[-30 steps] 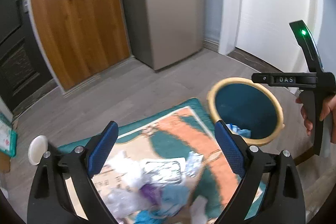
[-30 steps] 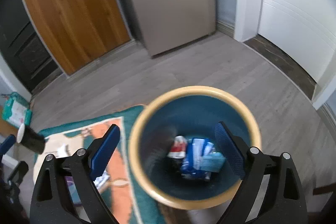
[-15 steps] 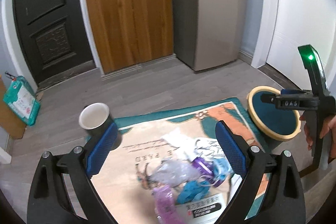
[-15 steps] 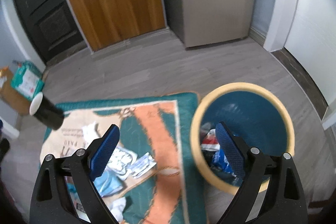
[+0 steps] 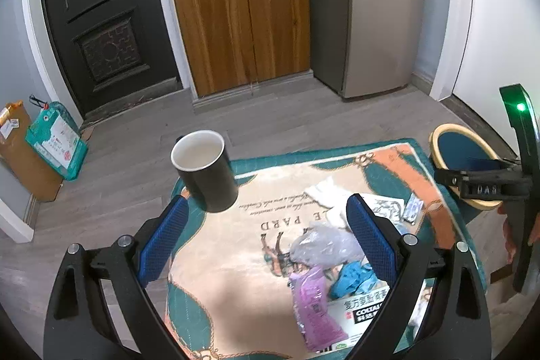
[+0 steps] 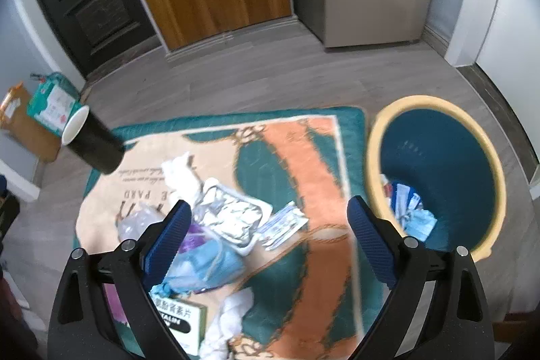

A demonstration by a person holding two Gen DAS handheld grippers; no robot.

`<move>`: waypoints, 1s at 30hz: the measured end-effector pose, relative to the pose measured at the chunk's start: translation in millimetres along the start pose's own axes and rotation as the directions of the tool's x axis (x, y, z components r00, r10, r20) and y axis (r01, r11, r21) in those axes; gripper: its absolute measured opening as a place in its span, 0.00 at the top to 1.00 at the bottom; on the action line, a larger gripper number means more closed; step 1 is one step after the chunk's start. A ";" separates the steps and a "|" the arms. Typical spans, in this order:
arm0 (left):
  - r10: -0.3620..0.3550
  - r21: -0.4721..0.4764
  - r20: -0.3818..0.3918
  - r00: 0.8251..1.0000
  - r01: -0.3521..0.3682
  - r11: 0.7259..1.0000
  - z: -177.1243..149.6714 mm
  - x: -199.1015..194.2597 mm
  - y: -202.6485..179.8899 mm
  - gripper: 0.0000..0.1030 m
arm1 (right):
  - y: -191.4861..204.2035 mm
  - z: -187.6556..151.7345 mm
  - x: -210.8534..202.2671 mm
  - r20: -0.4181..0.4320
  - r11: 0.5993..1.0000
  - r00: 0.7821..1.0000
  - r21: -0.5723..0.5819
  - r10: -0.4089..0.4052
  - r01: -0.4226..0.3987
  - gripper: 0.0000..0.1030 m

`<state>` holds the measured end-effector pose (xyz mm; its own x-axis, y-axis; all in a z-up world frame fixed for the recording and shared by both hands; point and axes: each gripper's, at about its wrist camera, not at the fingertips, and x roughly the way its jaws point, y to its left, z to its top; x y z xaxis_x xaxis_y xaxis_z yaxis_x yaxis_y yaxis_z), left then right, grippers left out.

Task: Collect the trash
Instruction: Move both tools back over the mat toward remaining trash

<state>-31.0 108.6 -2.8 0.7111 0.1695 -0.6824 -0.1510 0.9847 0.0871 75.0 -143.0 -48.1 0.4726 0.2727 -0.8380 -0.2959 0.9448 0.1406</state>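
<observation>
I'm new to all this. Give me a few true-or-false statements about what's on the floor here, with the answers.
1. The black cup stands at a corner of the rug. True.
2. The bin is empty. False: wrappers lie inside it.
3. The left tool grips the cup. False: it is open, holding nothing.
4. The bin stands off the rug, beside its edge. True.
5. The foil tray is in the bin. False: it lies on the rug.

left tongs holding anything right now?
No: the left tongs are open and empty above the rug, with the black cup standing beyond them.
</observation>
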 end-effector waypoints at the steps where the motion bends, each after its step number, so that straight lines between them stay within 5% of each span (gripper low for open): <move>1: 0.006 0.000 -0.005 1.000 -0.006 1.000 -1.3 0.9 0.9 0.10 | 5.5 -4.6 3.1 -0.009 1.000 1.000 -0.017 0.003 -0.003 0.09; 30: 0.026 -0.021 -0.062 0.998 -0.027 0.999 -4.9 25.1 8.8 0.10 | 45.4 -33.3 41.3 -0.107 0.990 0.988 -0.077 0.108 -0.116 0.09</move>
<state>-17.9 121.3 -22.7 0.6630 0.1922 -0.7236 -0.1850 0.9786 0.0904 53.4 -94.9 -93.8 0.3463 0.3518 -0.8697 -0.4120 0.8899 0.1959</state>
